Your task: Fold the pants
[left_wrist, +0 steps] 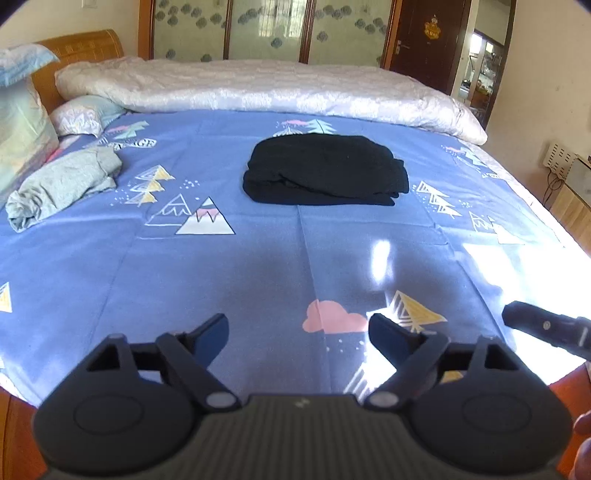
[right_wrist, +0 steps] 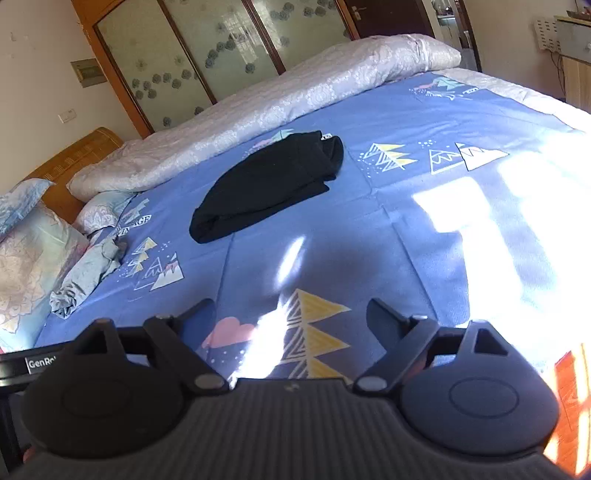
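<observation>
On the blue bedsheet [left_wrist: 258,266], out toward twelve o'clock from my left gripper [left_wrist: 298,330], the black pants [left_wrist: 325,170] lie folded into a compact rectangular bundle, flat on the sheet and well apart from both tools. From the right wrist camera the same pants [right_wrist: 266,184] sit at about eleven o'clock, the bundle running on a diagonal with a small white label showing at its far end.

My left gripper has its jaws spread wide with nothing between them; I see only the printed sheet, a pink cloud [left_wrist: 328,317] and a yellow triangle-tree pattern, in the gap. My right gripper [right_wrist: 291,314] is likewise spread wide and holds nothing, hanging over a stack of yellow triangles [right_wrist: 317,332] printed on the sheet. In the left view the tip of the right gripper [left_wrist: 546,326] pokes in at three o'clock, near the bed's edge, and part of a hand [left_wrist: 583,443] shows at the lower right corner.

A crumpled grey garment [left_wrist: 62,184] lies at ten o'clock in the left view, near the pillows [left_wrist: 22,122] by the wooden headboard [left_wrist: 81,48]. A pale quilt [left_wrist: 258,88] is rolled along the far side of the bed, beyond the pants. Behind it stand wardrobe doors [left_wrist: 266,26] with frosted floral panels, and a dark door [left_wrist: 428,37] at one o'clock. Bright sunlight washes out the sheet [right_wrist: 517,221] at two to three o'clock in the right view.
</observation>
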The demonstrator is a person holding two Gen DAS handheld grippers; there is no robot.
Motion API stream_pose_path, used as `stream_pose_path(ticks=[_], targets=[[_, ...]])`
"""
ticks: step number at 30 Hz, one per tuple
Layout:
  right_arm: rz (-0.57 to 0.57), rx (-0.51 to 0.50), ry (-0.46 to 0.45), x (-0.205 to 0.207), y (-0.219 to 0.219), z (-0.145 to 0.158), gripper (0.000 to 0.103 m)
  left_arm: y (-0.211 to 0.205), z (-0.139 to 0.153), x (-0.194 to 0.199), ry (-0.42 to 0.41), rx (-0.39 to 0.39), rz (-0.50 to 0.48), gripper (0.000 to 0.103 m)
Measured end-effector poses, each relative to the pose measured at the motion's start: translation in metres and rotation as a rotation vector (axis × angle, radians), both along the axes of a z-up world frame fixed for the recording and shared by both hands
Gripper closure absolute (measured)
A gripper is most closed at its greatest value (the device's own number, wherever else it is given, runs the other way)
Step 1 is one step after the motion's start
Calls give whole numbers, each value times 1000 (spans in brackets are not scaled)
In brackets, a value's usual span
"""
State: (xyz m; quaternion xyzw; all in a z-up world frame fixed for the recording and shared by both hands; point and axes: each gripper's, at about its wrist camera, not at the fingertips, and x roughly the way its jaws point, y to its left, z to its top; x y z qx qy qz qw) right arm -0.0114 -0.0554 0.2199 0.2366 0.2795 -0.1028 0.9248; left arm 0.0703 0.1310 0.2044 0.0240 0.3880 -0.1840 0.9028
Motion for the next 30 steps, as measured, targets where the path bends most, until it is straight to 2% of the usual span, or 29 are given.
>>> stream_pose_path(ticks=[3, 7, 11, 17, 21, 24, 30], targets=[[20, -17, -32, -11, 13, 7, 12, 6, 6, -13, -24, -6, 8, 11], [29, -78, -79, -26, 29, 15, 7, 10, 13, -34, -60, -1, 4, 7], [28, -92, -117, -39, 35, 20, 0, 10, 16, -51, -75, 17, -3, 0], [19, -152, -152, -40, 38, 30, 0, 12, 18, -64, -95, 76, 20, 0], [19, -151, -169, -40, 40, 28, 0, 16, 20, -62, -94, 65, 47, 0], [20, -174, -133, -35, 38, 23, 0, 15, 18, -57, -94, 81, 60, 0], [-23, -136, -93, -21, 34, 10, 0, 6, 14, -43, -125, 142, 80, 0]])
